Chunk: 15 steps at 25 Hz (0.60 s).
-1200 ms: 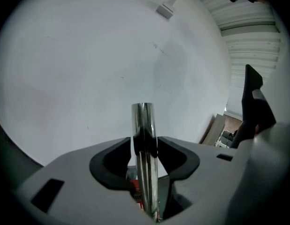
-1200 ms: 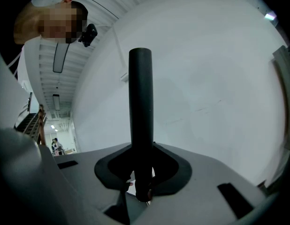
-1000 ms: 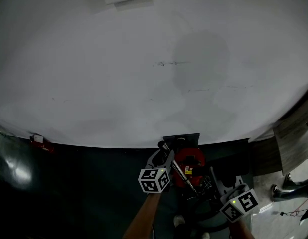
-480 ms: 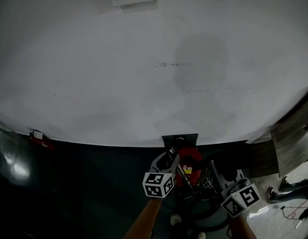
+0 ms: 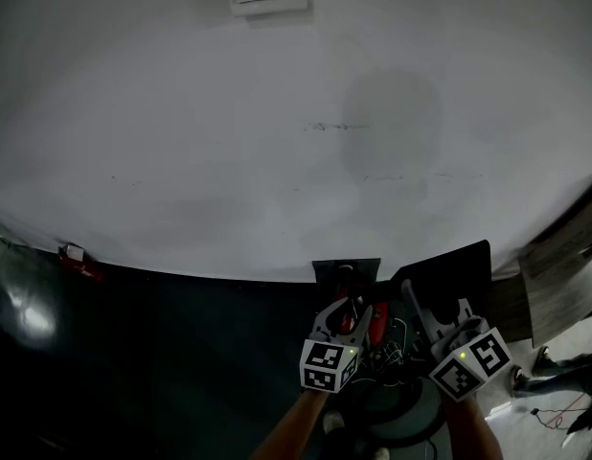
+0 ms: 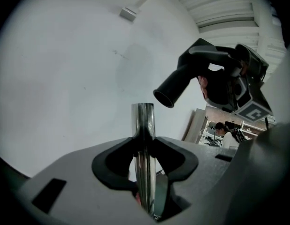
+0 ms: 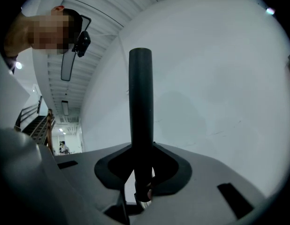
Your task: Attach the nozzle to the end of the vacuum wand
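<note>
Head view: your left claw (image 5: 346,312) and right claw (image 5: 434,312) sit low, side by side, facing white wall (image 5: 277,142). Black nozzle (image 5: 447,268) rises from right claw.
Left gripper view: your claw clamps metal wand (image 6: 143,125). Nozzle mouth is above-right of wand tip, apart.
Right gripper view: your claw grips nozzle neck, upright.

**Editor:** What are the hands doing?

**Photographer:** Both forearms reach in from the bottom edge, side by side. The left gripper (image 5: 342,316) has its jaws clamped on the metal wand (image 6: 143,125). Just to its right, the right gripper (image 5: 440,316) has its jaws closed around the black nozzle (image 7: 140,102).
</note>
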Motion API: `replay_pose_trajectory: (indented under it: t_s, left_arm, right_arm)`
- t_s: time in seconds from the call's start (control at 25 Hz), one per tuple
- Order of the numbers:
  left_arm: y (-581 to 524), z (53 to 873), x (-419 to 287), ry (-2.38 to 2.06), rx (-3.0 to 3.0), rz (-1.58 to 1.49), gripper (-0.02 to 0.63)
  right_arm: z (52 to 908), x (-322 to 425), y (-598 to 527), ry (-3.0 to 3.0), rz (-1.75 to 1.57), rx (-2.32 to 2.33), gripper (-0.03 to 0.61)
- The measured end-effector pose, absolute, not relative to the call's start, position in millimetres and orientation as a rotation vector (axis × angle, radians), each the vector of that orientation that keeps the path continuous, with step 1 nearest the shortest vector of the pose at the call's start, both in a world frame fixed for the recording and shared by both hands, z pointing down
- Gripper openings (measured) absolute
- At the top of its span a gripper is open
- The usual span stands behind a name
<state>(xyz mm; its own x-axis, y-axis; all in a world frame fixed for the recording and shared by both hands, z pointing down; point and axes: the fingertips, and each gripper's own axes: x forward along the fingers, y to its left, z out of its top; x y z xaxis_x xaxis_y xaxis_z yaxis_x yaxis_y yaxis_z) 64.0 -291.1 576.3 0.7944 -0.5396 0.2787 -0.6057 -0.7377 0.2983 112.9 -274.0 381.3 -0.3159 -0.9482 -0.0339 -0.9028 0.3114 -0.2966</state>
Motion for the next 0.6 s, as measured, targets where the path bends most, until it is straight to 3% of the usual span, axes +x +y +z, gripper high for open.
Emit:
replay_pose_trajectory:
  t_s: [0.6]
  left_arm:
    - [-266,562,88,-0.792,2.708,0.28,0.15]
  right_arm:
    - [380,105,-275,2.551,-0.385,-1.675,0.091]
